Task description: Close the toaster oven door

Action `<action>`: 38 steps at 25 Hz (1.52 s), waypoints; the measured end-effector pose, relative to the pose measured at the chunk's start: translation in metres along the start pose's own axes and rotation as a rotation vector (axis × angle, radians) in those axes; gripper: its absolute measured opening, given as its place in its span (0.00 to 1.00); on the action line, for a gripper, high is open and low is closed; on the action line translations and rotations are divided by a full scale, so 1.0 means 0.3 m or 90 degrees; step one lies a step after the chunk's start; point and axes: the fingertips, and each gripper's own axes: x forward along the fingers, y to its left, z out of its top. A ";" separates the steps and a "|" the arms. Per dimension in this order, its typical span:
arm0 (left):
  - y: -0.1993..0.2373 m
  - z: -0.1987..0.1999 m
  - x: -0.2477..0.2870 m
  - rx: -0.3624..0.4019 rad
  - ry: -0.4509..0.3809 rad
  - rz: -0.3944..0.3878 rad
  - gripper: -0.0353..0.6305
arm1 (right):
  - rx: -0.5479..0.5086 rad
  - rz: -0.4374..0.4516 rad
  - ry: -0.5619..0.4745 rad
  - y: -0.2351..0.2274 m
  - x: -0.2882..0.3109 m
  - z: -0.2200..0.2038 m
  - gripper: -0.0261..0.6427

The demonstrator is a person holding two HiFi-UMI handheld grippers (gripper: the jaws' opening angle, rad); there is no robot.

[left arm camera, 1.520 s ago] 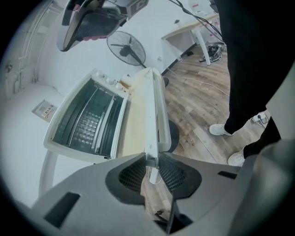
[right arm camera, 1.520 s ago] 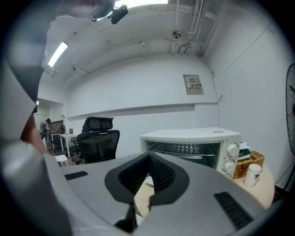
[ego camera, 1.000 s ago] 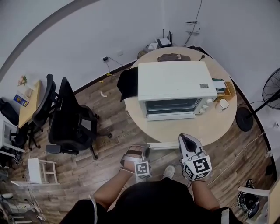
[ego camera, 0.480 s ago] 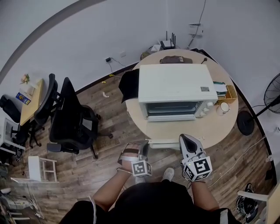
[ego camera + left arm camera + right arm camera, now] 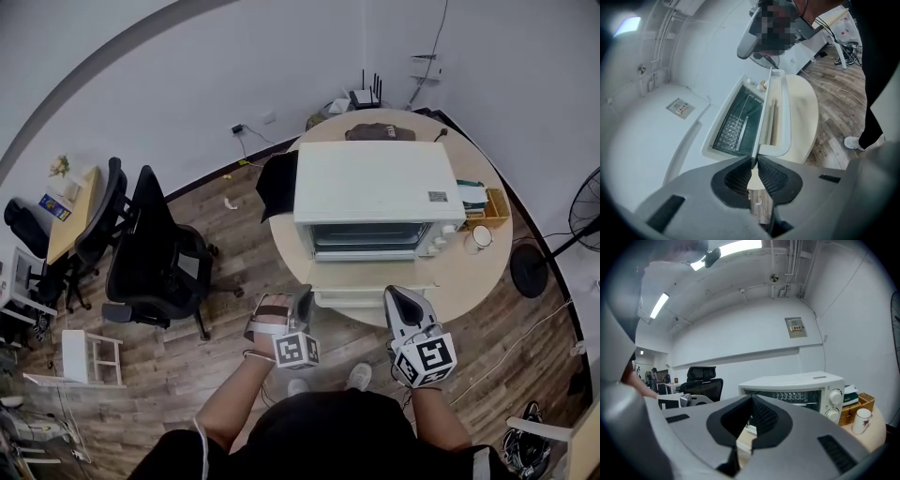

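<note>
**Head view.** The toaster oven (image 5: pixel 375 183) stands mid-desk (image 5: pixel 473 272). Its door (image 5: pixel 361 296) is dropped flat toward the person, with the long axis running 9 to 3 o'clock, the hinge on the 12 o'clock side and the free edge at 6 o'clock. The left gripper (image 5: pixel 303 302) sits at the door's 9 o'clock end, so the panel stretches off to 3 o'clock from its fingers. The right gripper (image 5: pixel 396 296) hangs over the door's right half.

**Left gripper view.** The door (image 5: pixel 780 117) is seen almost edge-on, running from 12 o'clock straight down into the fingertips. The fingers are drawn nearly together and appear to pinch the door's near corner — one above the panel, one below. The open cavity (image 5: pixel 738 124) lies at 11 o'clock.

**Right gripper view.** The fingers are together on nothing. The oven (image 5: pixel 797 380) is at 1 o'clock, apart from them.

**Judgement.** The left gripper is the nearer and already on the door — closing probably means swinging the free edge up and toward 12 o'clock about the hinge.
</note>
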 end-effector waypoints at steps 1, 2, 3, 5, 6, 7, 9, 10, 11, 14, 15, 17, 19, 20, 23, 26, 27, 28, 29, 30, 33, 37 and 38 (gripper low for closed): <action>0.014 0.001 0.004 -0.002 0.000 0.007 0.11 | 0.002 0.003 -0.001 -0.005 0.000 0.001 0.03; 0.027 0.002 0.007 -0.003 0.002 0.013 0.11 | 0.002 0.006 -0.001 -0.009 -0.001 0.001 0.03; 0.039 0.002 0.010 -0.005 0.005 0.018 0.11 | 0.001 0.009 -0.002 -0.014 -0.002 0.001 0.03; 0.063 0.005 0.019 -0.010 0.012 0.024 0.11 | 0.002 0.014 -0.002 -0.028 -0.005 0.002 0.03; 0.075 0.007 0.023 -0.011 0.015 0.026 0.11 | 0.003 0.017 -0.003 -0.036 -0.006 0.003 0.03; 0.085 0.009 0.026 -0.012 0.018 0.026 0.12 | 0.005 0.021 -0.004 -0.042 -0.008 0.004 0.03; 0.102 0.011 0.032 -0.013 0.023 0.028 0.12 | 0.008 0.029 -0.004 -0.055 -0.014 0.003 0.03; 0.112 0.013 0.036 -0.012 0.025 0.031 0.12 | 0.007 0.033 -0.003 -0.063 -0.018 0.002 0.03; 0.121 0.014 0.040 -0.012 0.027 0.034 0.12 | 0.005 0.036 -0.001 -0.069 -0.022 0.000 0.03; 0.144 0.014 0.049 -0.004 0.029 0.036 0.12 | 0.001 0.045 0.006 -0.080 -0.035 -0.010 0.03; 0.154 0.017 0.054 0.000 0.026 0.037 0.12 | 0.000 0.046 0.007 -0.086 -0.038 -0.014 0.03; 0.174 0.020 0.067 0.005 0.021 0.040 0.12 | 0.002 0.043 0.009 -0.100 -0.036 -0.022 0.03; 0.190 0.019 0.079 0.005 0.019 0.041 0.13 | 0.012 0.042 0.010 -0.106 -0.029 -0.027 0.03; 0.197 0.018 0.086 0.004 0.016 0.040 0.13 | 0.014 0.042 0.012 -0.108 -0.024 -0.029 0.03; 0.218 0.023 0.104 0.001 0.007 0.037 0.13 | 0.014 0.037 0.018 -0.114 0.002 -0.029 0.03; 0.238 0.025 0.121 0.013 0.003 0.032 0.13 | 0.015 0.033 0.013 -0.109 0.026 -0.012 0.03; 0.246 0.021 0.126 0.023 0.006 0.029 0.14 | 0.016 0.032 0.011 -0.108 0.037 -0.007 0.03; 0.256 0.018 0.133 0.031 0.008 0.025 0.14 | 0.017 0.031 0.010 -0.109 0.049 -0.005 0.03; 0.265 0.017 0.141 0.036 0.008 0.020 0.14 | 0.017 0.029 0.011 -0.110 0.059 -0.005 0.03; 0.272 0.019 0.149 0.036 0.008 0.016 0.14 | 0.017 0.026 0.014 -0.112 0.067 -0.004 0.03; 0.290 0.023 0.173 0.028 0.010 0.017 0.15 | 0.014 0.020 0.015 -0.109 0.083 0.005 0.03; 0.316 0.020 0.199 0.018 0.013 0.016 0.15 | 0.006 0.014 0.014 -0.118 0.105 0.022 0.03; 0.321 0.021 0.205 0.015 0.009 0.014 0.15 | 0.004 0.011 0.014 -0.126 0.107 0.026 0.03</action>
